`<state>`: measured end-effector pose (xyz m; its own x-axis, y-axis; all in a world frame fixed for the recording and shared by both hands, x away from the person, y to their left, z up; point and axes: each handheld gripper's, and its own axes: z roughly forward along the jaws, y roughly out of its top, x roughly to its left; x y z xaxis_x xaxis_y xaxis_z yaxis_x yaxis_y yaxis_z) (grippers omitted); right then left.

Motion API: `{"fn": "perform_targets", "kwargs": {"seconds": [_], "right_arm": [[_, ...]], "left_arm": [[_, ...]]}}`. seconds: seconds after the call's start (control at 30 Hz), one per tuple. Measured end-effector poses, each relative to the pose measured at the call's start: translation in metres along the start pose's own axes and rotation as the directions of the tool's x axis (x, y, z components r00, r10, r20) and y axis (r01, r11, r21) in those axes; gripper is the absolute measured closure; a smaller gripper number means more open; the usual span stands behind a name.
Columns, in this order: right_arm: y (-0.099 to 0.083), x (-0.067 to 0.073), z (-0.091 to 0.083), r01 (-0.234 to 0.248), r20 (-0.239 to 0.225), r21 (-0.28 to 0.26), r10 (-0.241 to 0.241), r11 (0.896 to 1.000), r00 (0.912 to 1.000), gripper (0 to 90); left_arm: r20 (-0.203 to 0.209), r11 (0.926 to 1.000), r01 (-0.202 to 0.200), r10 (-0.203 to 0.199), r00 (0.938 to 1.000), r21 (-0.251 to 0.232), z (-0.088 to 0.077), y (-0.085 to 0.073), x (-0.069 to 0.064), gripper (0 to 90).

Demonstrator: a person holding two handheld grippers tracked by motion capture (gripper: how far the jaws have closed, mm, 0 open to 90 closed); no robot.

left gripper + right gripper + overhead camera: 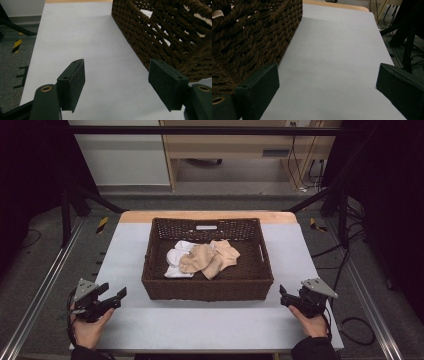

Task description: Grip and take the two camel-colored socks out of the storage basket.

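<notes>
My left gripper (118, 296) sits low over the near left part of the table (200, 325), its jaws spread wide with nothing between them; in the left gripper view the two black pads (72, 83) stand well apart over bare grey tabletop, and the basket's woven corner is just beyond the right-hand pad. My right gripper (283, 296) is at the near right, close to the basket's front right corner. In the right gripper view its jaws also gape, empty, with the basket wall beside the left-hand pad (263, 86) and open table ahead.

Between my two hands, a little farther off, stands the dark brown wicker basket (207, 289), roughly in the middle of the table. Inside it lies a loose heap of socks: the white socks (176, 257) toward the left, the beige socks (210, 256) partly over them and spreading right. Neither gripper touches basket or socks.
</notes>
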<state>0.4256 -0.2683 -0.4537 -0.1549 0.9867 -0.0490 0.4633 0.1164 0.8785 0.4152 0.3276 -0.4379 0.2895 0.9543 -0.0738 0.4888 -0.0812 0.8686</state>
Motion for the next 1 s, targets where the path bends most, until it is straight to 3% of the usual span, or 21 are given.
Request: {"fn": "perform_targets", "kwargs": {"seconds": [0.17, 0.33, 0.7, 1.0], "right_arm": [[0.0, 0.0, -0.001, -0.002, -0.006, 0.002, 0.002, 1.0, 1.0, 4.9], [0.0, 0.0, 0.0, -0.003, -0.015, 0.017, 0.003, 1.0, 0.9999, 5.3], [-0.001, -0.002, 0.001, -0.009, -0.011, 0.023, 0.01, 1.0, 0.9999, 4.8], [0.0, -0.001, -0.001, -0.007, -0.02, 0.015, 0.007, 1.0, 0.9998, 4.7]], "left_arm": [[0.026, 0.9978, 0.044, -0.043, 0.9988, -0.05, -0.007, 0.012, 0.0, 31.6], [0.037, 0.996, 0.054, -0.051, 0.998, -0.072, -0.014, 0.018, -0.002, 34.0], [0.037, 0.9952, 0.038, -0.035, 0.9987, -0.09, -0.017, 0.028, -0.01, 38.7], [0.052, 0.993, 0.016, -0.01, 0.9986, -0.117, -0.014, 0.052, -0.024, 40.3]]}}
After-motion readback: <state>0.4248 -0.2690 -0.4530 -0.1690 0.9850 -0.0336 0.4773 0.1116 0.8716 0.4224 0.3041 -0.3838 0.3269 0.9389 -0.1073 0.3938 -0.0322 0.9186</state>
